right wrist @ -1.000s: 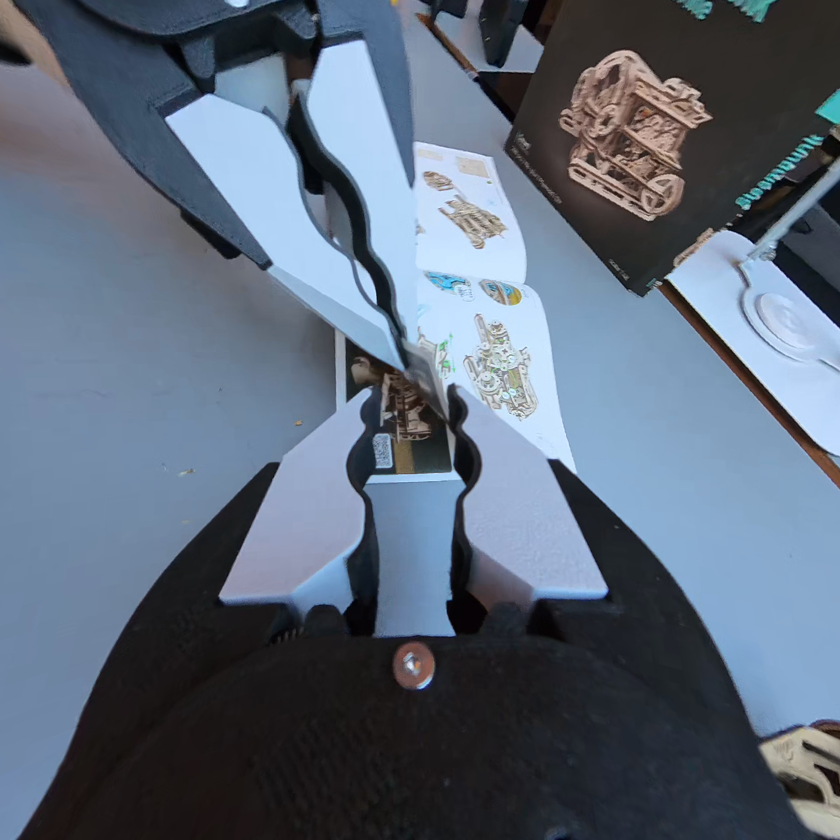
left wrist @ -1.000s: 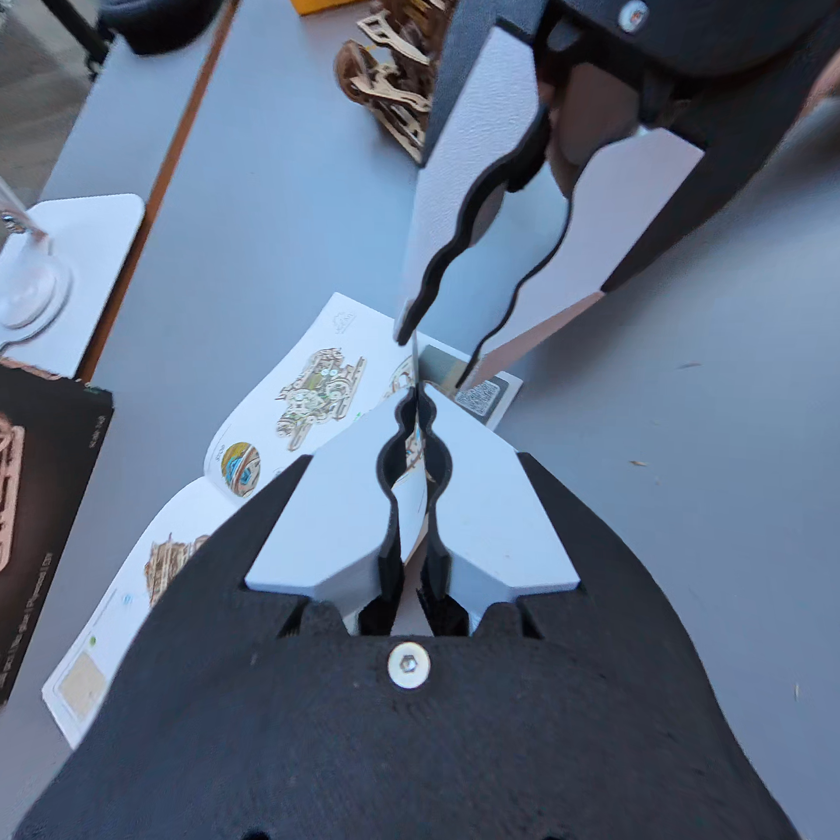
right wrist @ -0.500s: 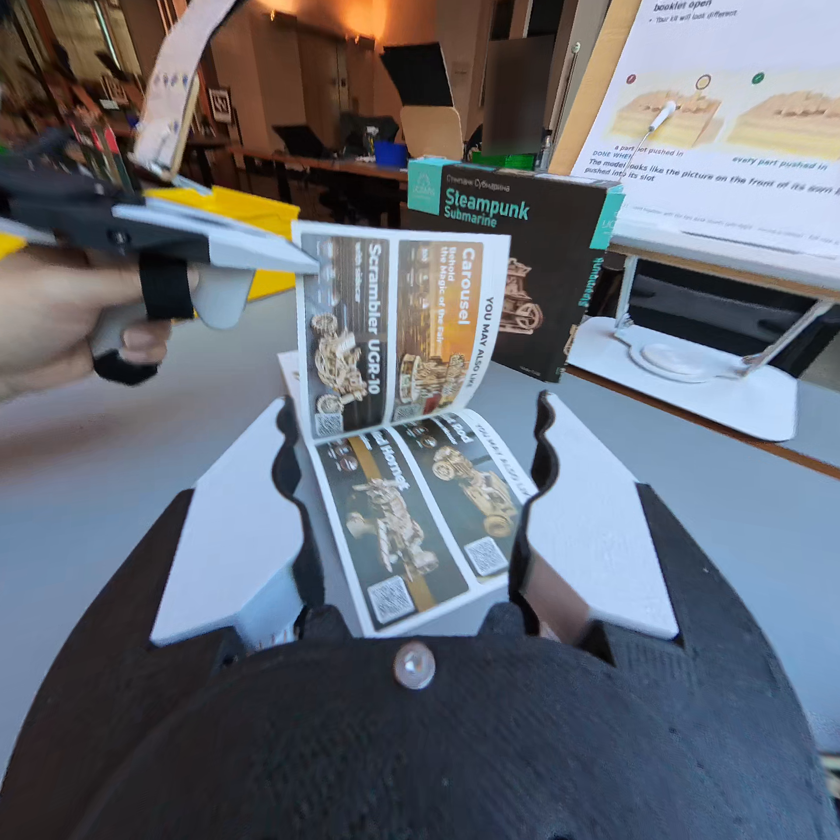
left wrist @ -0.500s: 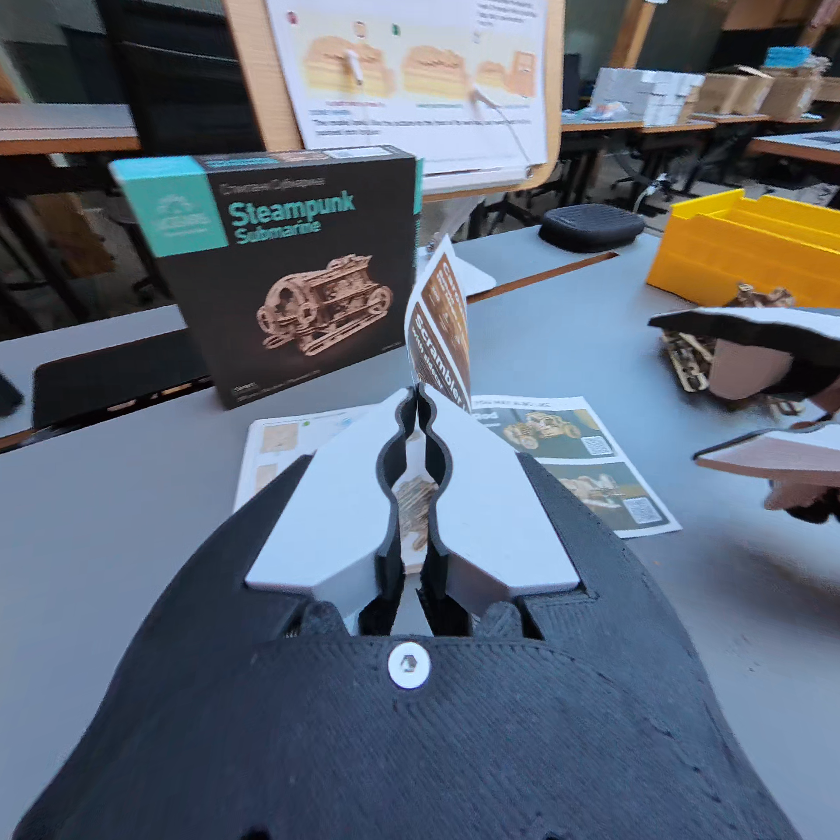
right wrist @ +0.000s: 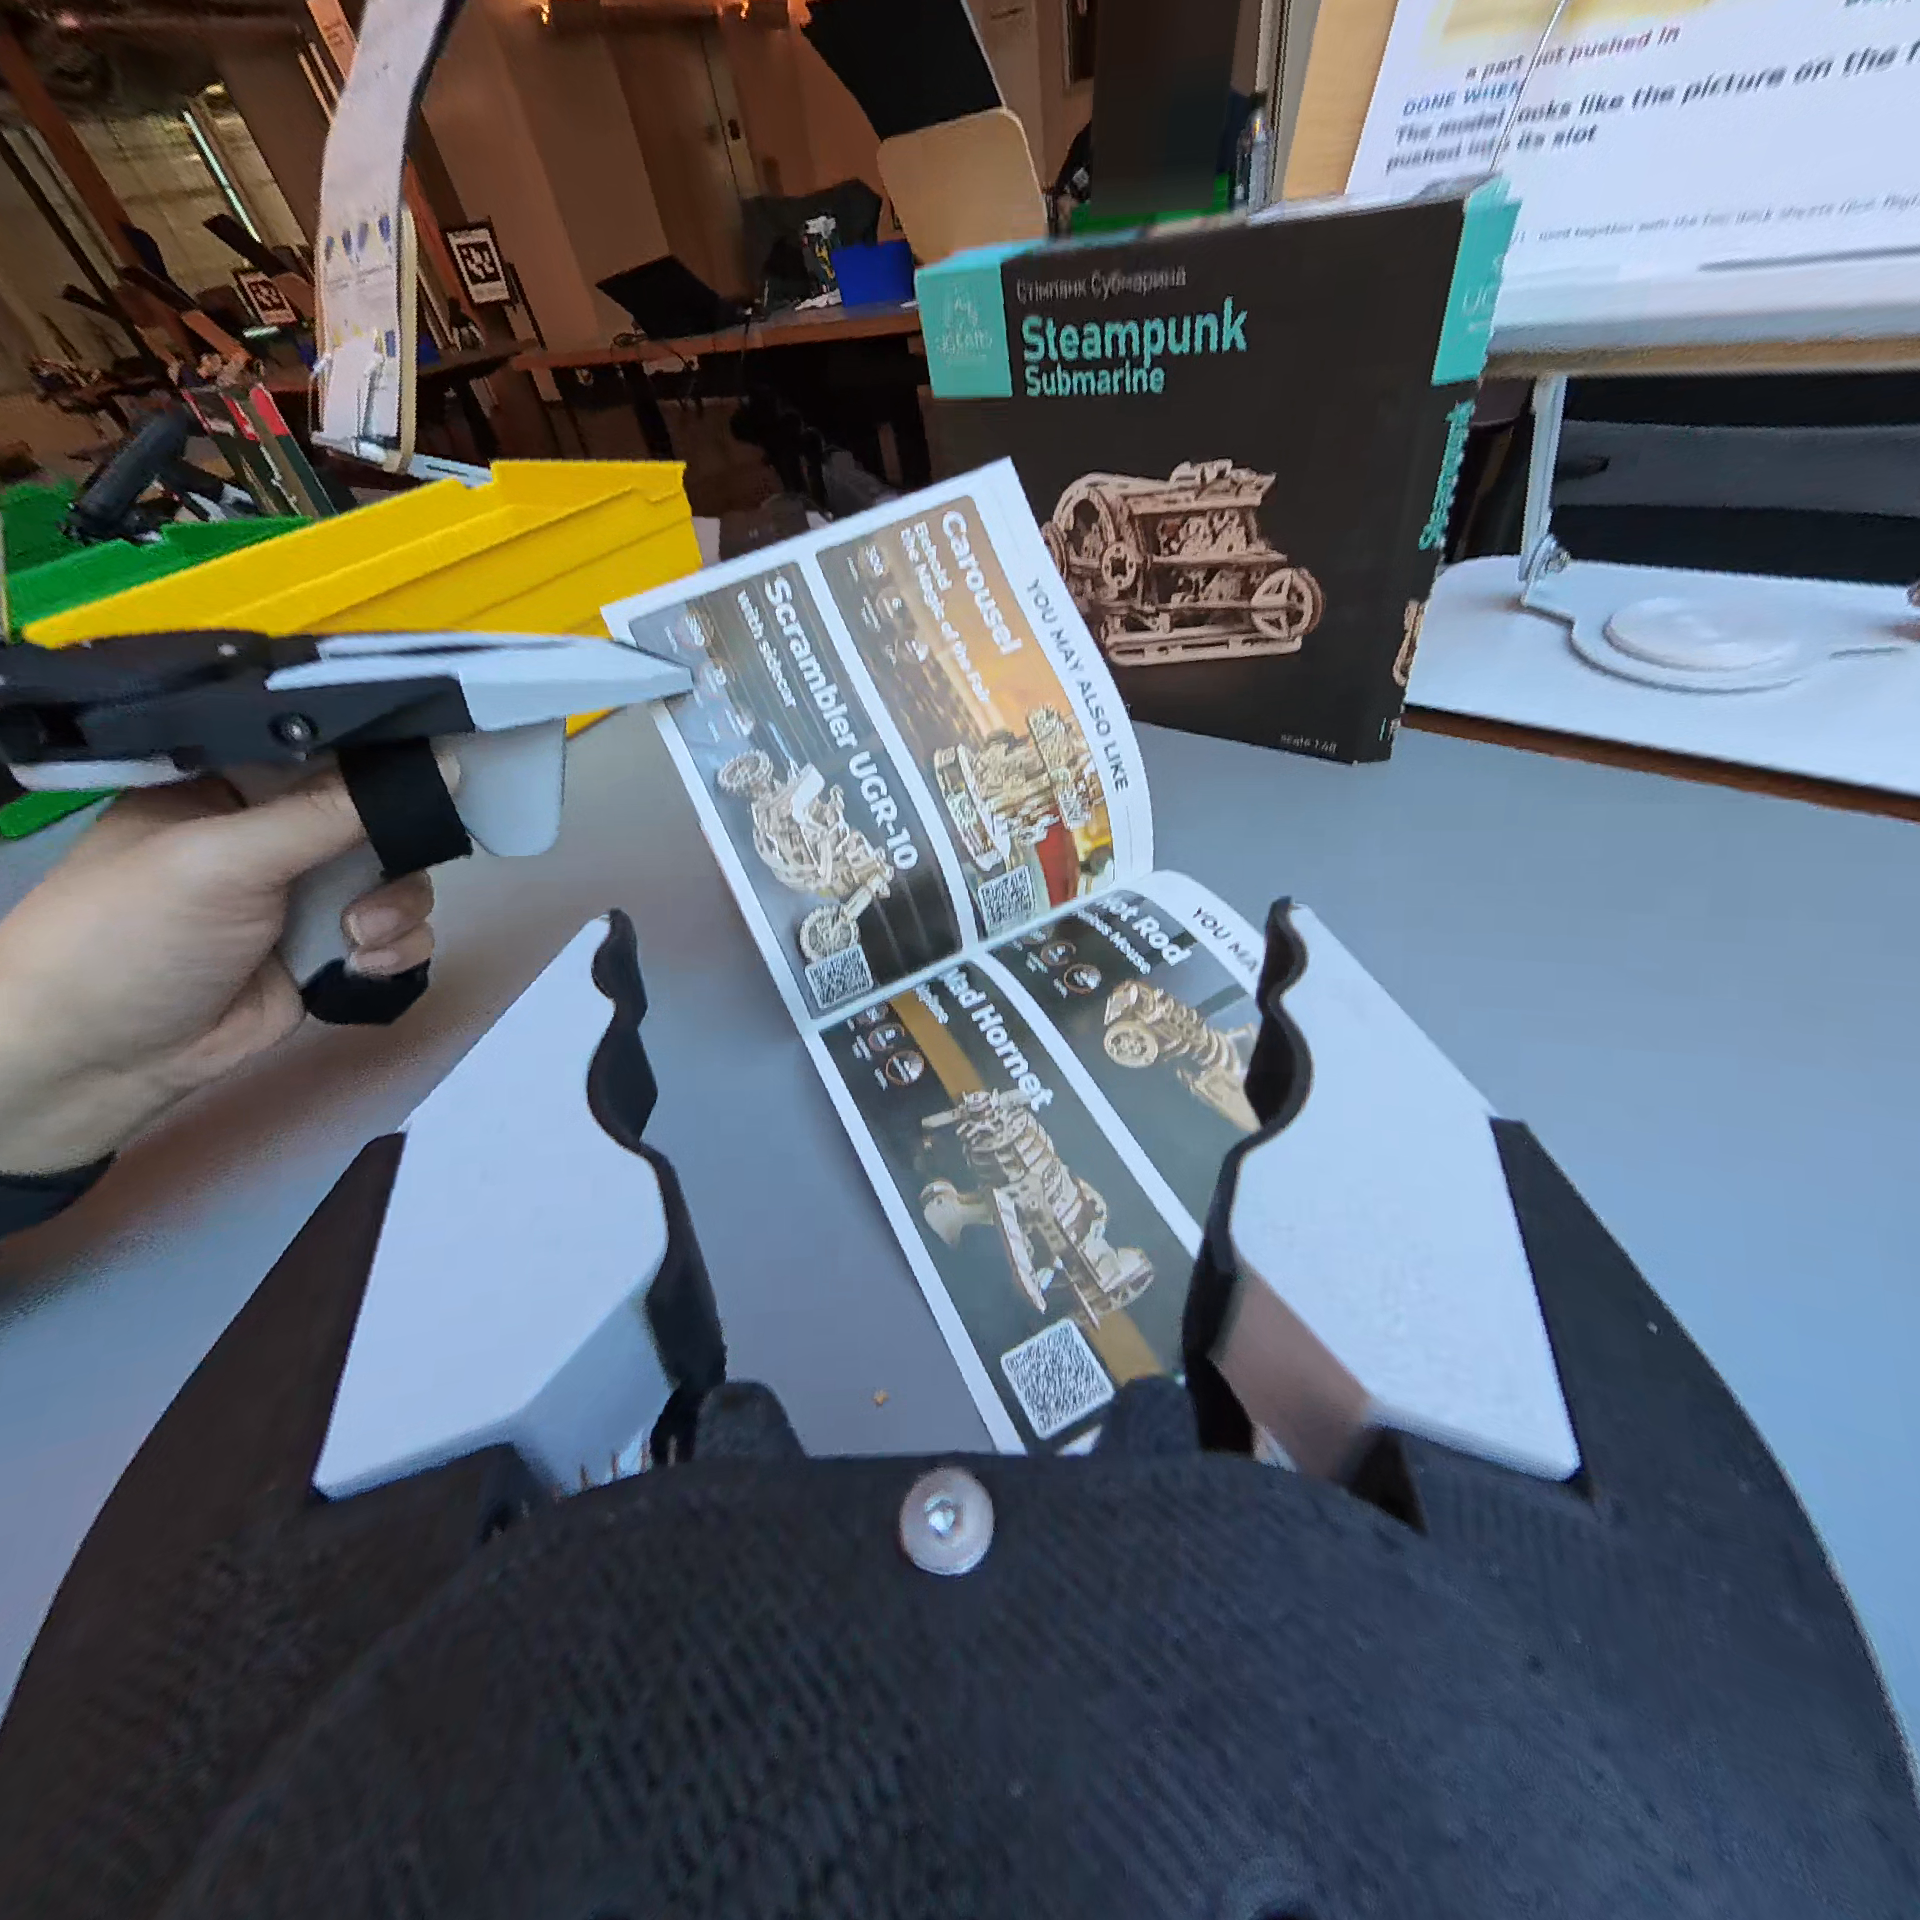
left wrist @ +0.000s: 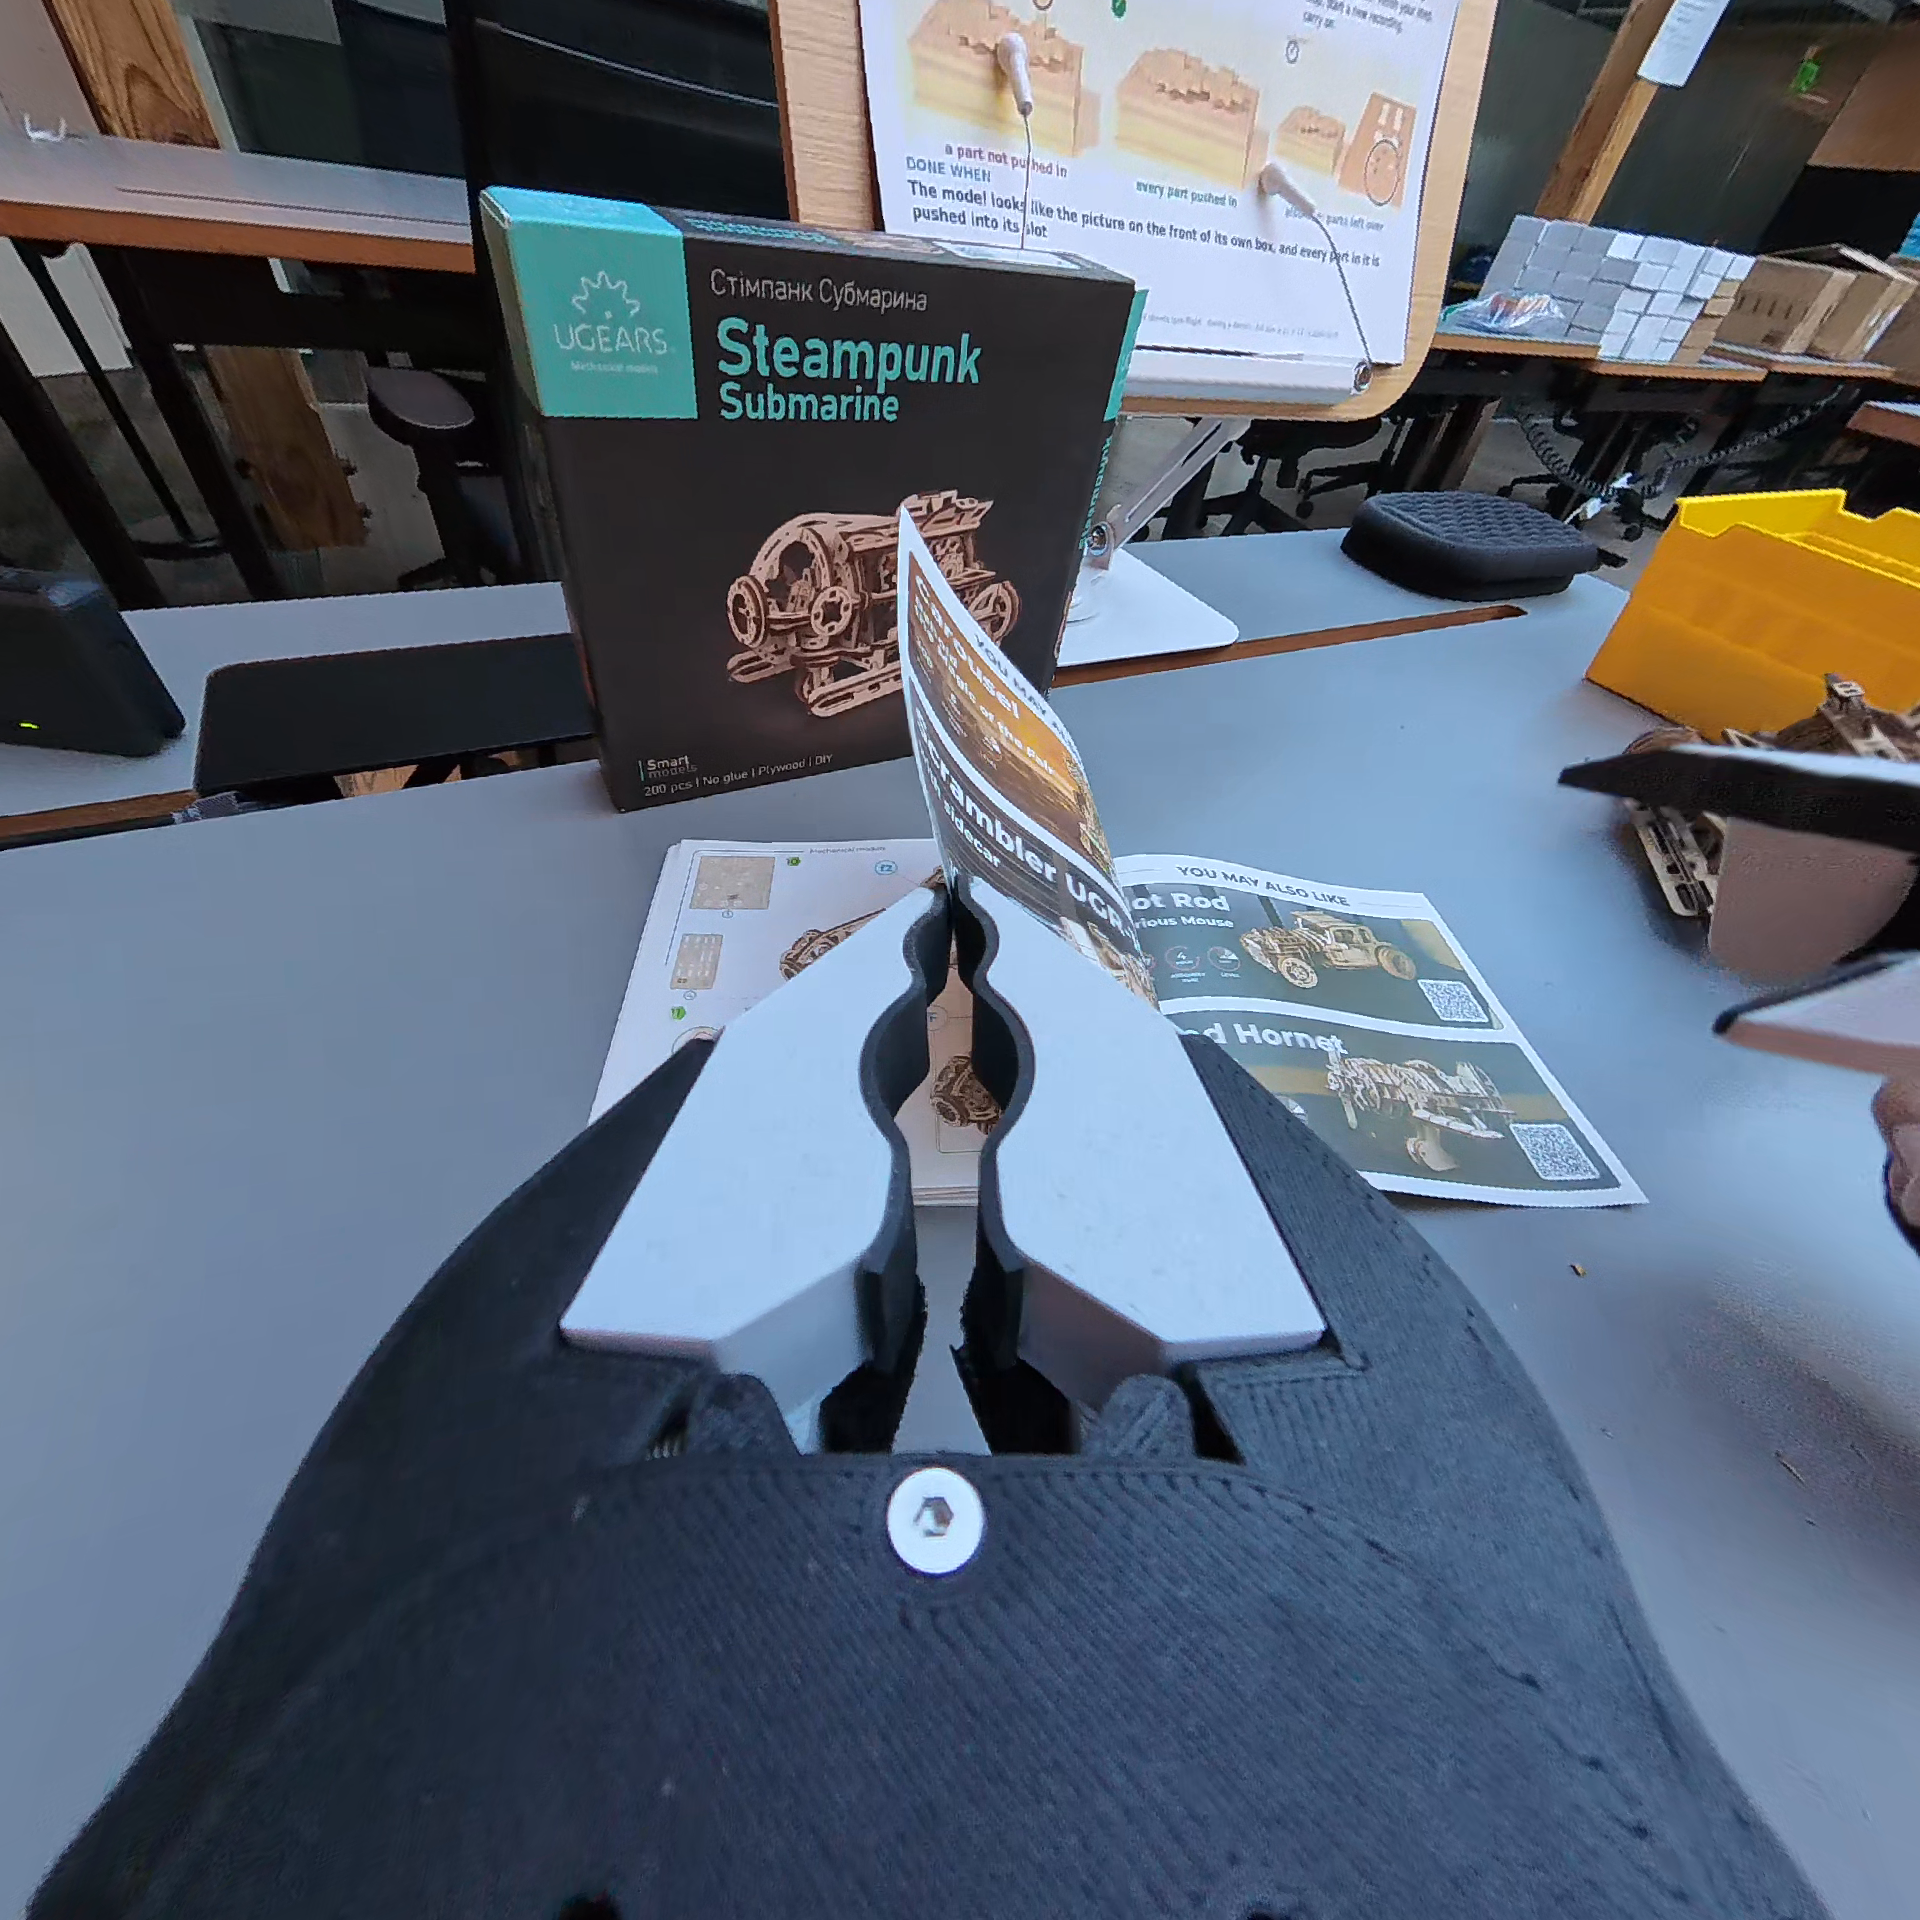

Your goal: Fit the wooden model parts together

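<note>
My left gripper [left wrist: 951,904] is shut on the edge of a booklet page [left wrist: 997,748] and holds it upright above the open booklet [left wrist: 1351,1039] on the grey table [left wrist: 312,1039]. In the right wrist view the left gripper [right wrist: 665,665] shows at the left in a person's hand, pinching the raised page [right wrist: 883,727]. My right gripper [right wrist: 945,925] is open and empty, low over the booklet's flat page [right wrist: 1018,1195]. It also shows at the right edge of the left wrist view [left wrist: 1787,904]. A part-built wooden model [left wrist: 1673,873] lies behind it, mostly hidden.
A dark model-kit box [left wrist: 810,499] stands upright behind the booklet. A yellow bin [left wrist: 1766,613] is at the back right, a green bin [right wrist: 62,561] beyond it. An instruction board on a white stand [right wrist: 1662,644] rises behind the box.
Both views have swung up from looking down at the booklet to level. My left gripper has lifted the page upright. My right gripper has opened wide and drawn away from the left one.
</note>
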Demonstrator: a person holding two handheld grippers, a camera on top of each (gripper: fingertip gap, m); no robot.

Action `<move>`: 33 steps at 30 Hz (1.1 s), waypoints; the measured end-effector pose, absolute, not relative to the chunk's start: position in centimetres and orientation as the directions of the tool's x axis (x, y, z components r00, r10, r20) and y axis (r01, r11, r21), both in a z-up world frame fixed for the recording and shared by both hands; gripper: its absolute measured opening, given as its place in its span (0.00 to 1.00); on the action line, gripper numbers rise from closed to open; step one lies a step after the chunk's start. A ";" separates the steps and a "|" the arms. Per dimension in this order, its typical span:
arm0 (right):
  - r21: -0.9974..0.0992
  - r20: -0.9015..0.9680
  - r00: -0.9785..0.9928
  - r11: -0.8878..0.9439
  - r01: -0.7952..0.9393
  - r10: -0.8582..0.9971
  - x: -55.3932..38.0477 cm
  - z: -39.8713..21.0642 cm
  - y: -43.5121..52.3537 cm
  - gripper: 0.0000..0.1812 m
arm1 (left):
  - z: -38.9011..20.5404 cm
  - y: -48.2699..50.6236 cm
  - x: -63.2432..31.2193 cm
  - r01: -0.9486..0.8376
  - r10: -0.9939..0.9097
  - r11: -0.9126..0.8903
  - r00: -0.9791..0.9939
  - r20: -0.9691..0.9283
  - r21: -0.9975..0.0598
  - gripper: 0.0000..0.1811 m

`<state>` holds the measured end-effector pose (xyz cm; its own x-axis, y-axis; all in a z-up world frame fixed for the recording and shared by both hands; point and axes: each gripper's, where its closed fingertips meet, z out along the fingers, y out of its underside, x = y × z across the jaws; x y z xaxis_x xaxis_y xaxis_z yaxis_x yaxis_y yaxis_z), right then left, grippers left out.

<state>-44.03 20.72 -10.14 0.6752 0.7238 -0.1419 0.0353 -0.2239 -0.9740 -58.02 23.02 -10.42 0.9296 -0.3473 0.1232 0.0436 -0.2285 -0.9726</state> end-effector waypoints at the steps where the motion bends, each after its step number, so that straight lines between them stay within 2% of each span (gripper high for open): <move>1: -0.976 -0.143 0.674 -0.216 0.025 0.725 -44.2 -9.4 20.9 0.65 | -10.4 23.0 -58.0 0.044 -0.346 -0.228 0.930 0.123 -0.973 0.00; 8: -0.963 -0.194 0.649 -0.268 0.015 0.735 -44.3 -8.9 20.9 0.62 | -10.7 23.0 -57.9 0.042 -0.348 -0.233 0.929 0.124 -0.972 0.00; 12: -0.950 -0.126 0.686 -0.287 0.126 0.717 -43.4 -10.9 21.0 0.62 | -10.6 22.9 -57.7 0.043 -0.358 -0.233 0.925 0.127 -0.972 0.00; 19: -0.847 -0.100 0.739 -0.446 0.288 0.666 -39.0 -17.2 20.0 0.61 | -11.0 22.7 -57.3 0.032 -0.374 -0.241 0.919 0.123 -0.970 0.00; 26: -0.819 -0.017 0.746 -0.437 0.372 0.666 -37.9 -18.5 19.0 0.61 | -10.5 22.6 -57.5 0.062 -0.376 -0.236 0.915 0.149 -0.970 0.00; 33: -0.821 -0.006 0.752 -0.432 0.372 0.659 -37.7 -18.5 19.4 0.61 | -10.2 22.5 -57.4 0.066 -0.379 -0.231 0.913 0.152 -0.971 0.00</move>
